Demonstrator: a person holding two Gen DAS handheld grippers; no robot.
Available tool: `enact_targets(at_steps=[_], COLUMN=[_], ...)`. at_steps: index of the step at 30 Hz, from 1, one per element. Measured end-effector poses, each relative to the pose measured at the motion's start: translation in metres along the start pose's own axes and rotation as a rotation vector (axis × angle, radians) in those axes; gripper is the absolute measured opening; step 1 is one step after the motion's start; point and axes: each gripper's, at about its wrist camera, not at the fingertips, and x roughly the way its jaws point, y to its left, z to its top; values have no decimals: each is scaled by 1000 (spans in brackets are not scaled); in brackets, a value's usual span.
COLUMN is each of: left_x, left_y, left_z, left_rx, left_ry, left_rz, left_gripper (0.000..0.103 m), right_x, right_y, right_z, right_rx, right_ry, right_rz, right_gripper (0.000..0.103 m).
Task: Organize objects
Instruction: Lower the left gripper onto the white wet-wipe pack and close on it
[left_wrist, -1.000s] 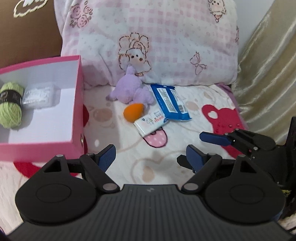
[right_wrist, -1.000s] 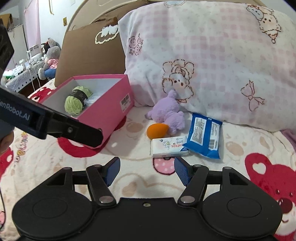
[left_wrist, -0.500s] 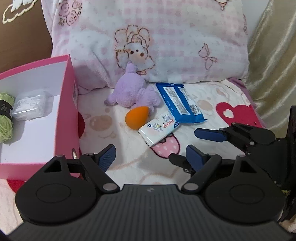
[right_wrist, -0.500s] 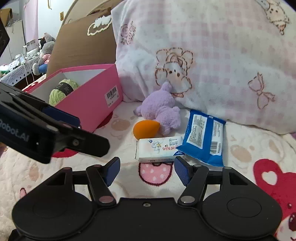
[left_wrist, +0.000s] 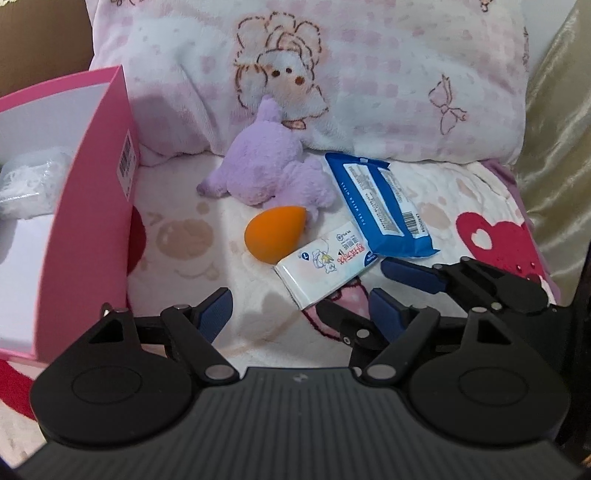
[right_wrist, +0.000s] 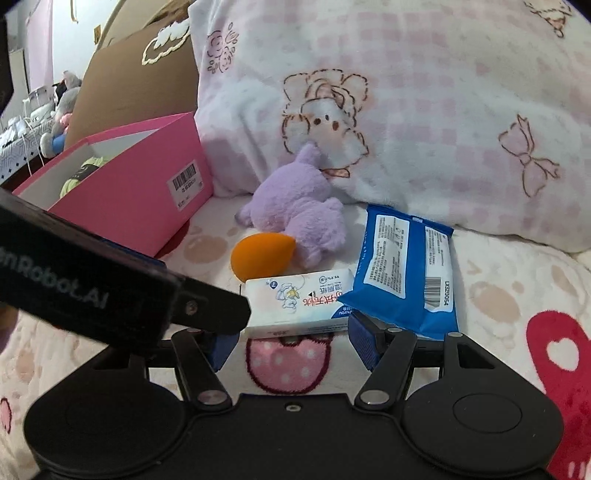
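Observation:
A white tissue pack (left_wrist: 325, 266) (right_wrist: 295, 299) lies on the bed blanket, its end tucked under a blue wipes pack (left_wrist: 384, 206) (right_wrist: 402, 266). An orange egg-shaped sponge (left_wrist: 271, 232) (right_wrist: 258, 258) touches a purple plush toy (left_wrist: 266, 173) (right_wrist: 295, 206) behind it. My left gripper (left_wrist: 301, 310) is closing, with nothing pressed between its pads; the tissue pack's near corner sits just ahead. My right gripper (right_wrist: 291, 343) stands open right in front of the tissue pack. Its fingers (left_wrist: 413, 275) cross the left wrist view.
An open pink box (left_wrist: 92, 206) (right_wrist: 147, 192) stands at the left, holding green yarn (right_wrist: 79, 173) and a clear bag of white stuff (left_wrist: 29, 181). A pink checked pillow (left_wrist: 332, 74) backs the items. Gold fabric (left_wrist: 554, 147) rises at the right.
Both grippers have come down and closer to the items, which now look larger. The pink box has slid toward the left edge of the left wrist view.

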Motion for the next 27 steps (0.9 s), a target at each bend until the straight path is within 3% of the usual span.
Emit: enact_targets(at_steps=[4,9,14,22,27], left_x=[8,18,27,39,44], left_y=[0,4,7,26,39], left_z=[-2,0,1,2,-3], left_rx=[-19,-59,-79,-173,-270], left_ry=[8,14,19,25,26], left_rz=[-6,-33,-26,-48,-102], left_gripper=[76,63,55,43,37], right_x=[7,16,21,27,30], right_y=[-7,-12,-5,-2,-4], right_z=[-9,-11,-13,-14,-16], right_rx=[-1,-48,-129,-160,-164], right_ry=[7,-7,-21,-27,-31], right_rz=[7,2,-2,10,20], right_gripper=[70,70,80,85,87])
